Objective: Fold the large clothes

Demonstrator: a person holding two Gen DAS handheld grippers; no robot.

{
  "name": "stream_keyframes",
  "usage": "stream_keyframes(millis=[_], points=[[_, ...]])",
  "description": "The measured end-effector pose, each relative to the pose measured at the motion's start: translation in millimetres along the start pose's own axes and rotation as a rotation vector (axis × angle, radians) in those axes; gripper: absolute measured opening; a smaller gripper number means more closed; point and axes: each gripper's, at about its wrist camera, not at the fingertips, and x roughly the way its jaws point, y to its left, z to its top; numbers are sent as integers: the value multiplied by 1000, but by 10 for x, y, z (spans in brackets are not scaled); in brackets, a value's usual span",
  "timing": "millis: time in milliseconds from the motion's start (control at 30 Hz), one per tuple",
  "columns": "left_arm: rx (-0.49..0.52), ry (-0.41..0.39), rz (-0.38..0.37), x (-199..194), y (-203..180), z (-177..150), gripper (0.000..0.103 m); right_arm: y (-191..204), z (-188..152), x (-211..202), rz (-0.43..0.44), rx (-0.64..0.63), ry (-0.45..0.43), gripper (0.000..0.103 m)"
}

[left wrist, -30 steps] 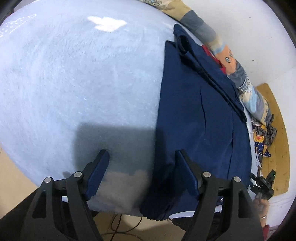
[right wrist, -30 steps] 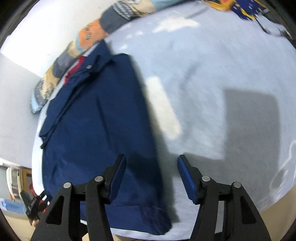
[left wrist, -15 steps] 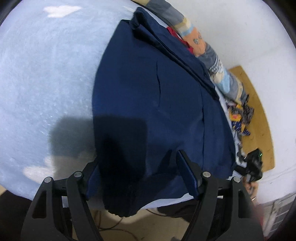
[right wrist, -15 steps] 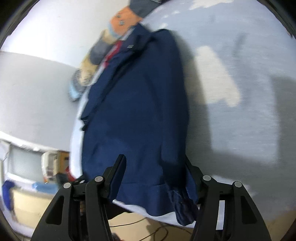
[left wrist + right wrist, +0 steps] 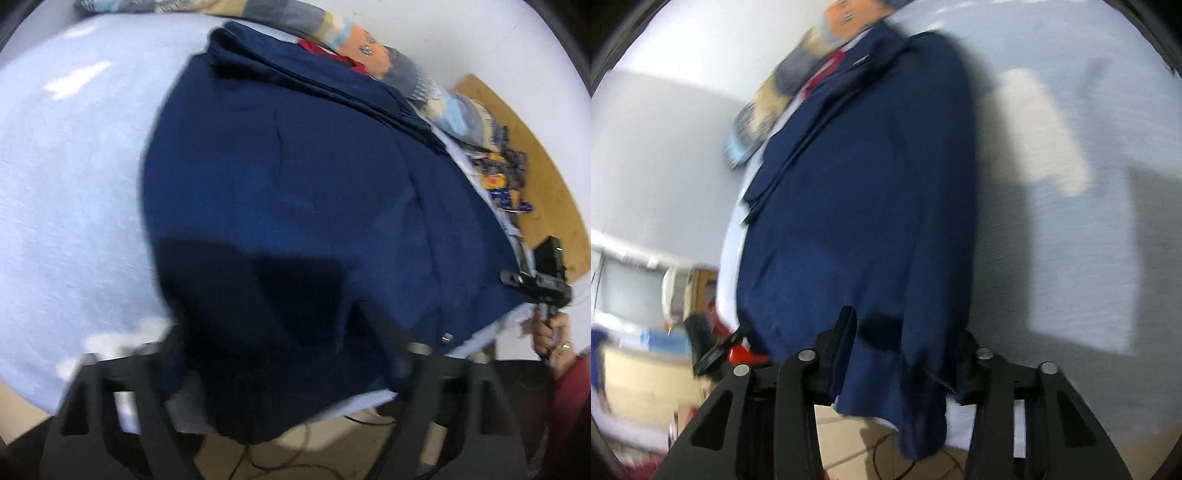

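- Two grippers work the near edge of the bed (image 5: 74,184), where the navy garment (image 5: 295,184) lies folded lengthwise, its hem hanging over that edge.
- We see the left gripper (image 5: 280,354) with its jaws about half apart and just closing; the hem corner sits between them, yet blur keeps us from telling whether the pads press it.
- We see the right gripper (image 5: 905,347) narrower, its jaws just closing, both fingers up against the bunched hem at the garment's other near corner.
- Motion blur smears both views, and the left fingertips melt into dark cloth.
- At the far edge a patterned quilt (image 5: 369,55) is cut off by the frame, and a red strip (image 5: 823,74) peeks from under the garment's collar end.
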Motion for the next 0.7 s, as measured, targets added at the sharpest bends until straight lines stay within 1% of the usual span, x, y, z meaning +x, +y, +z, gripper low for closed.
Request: stream_keyframes(millis=[33, 67, 100, 167, 200, 233, 267, 300, 333, 367, 400, 433, 467, 500, 600, 667, 700], points=[[-16, -6, 13, -14, 58, 10, 46, 23, -2, 78, -61, -14, 12, 31], [-37, -9, -2, -33, 112, 6, 44, 16, -1, 123, -94, -16, 17, 28], [-55, -8, -18, -35, 155, 10, 43, 25, 15, 135, -103, -18, 11, 25], [-55, -9, -28, -25, 168, 7, 43, 9, 20, 114, -106, -8, -12, 25], [-62, -14, -55, -12, 166, 1, 57, -14, 21, 120, -105, 6, -16, 25], [-59, -20, -100, -13, 156, -9, 79, -33, 2, 110, -108, 13, -22, 25], [-34, -14, -102, -34, 144, -31, 82, -18, 2, 122, -118, 13, -30, 24], [-1, -7, -68, -17, 83, -27, 83, -4, 0, 155, -130, 8, -35, 21], [34, -10, -33, -16, 29, -36, 78, 9, -14, 161, -142, 10, -44, 17], [58, -31, 8, -24, -25, -38, 67, 14, -41, 159, -143, 26, -64, 16], [75, -55, 60, -55, -49, -32, 39, 15, -95, 117, -138, 34, -78, 11], [67, -75, 60, -108, -27, -11, 18, 44, -146, 95, -134, 33, -103, 10], [38, -88, 31, -157, 16, 18, 18, 71, -170, 73, -130, 30, -119, 9], [31, -98, 27, -180, 29, 19, 15, 105, -201, 40, -108, 36, -145, 9], [88, -122, 50, -310, -9, 15, 14, 230, -307, -75, -11, 26, -197, 8], [108, -129, 58, -441, 24, 36, 14, 319, -418, -119, 38, 9, -203, 8], [106, -134, 65, -447, -2, 61, 14, 365, -468, -114, 42, 2, -199, 8]])
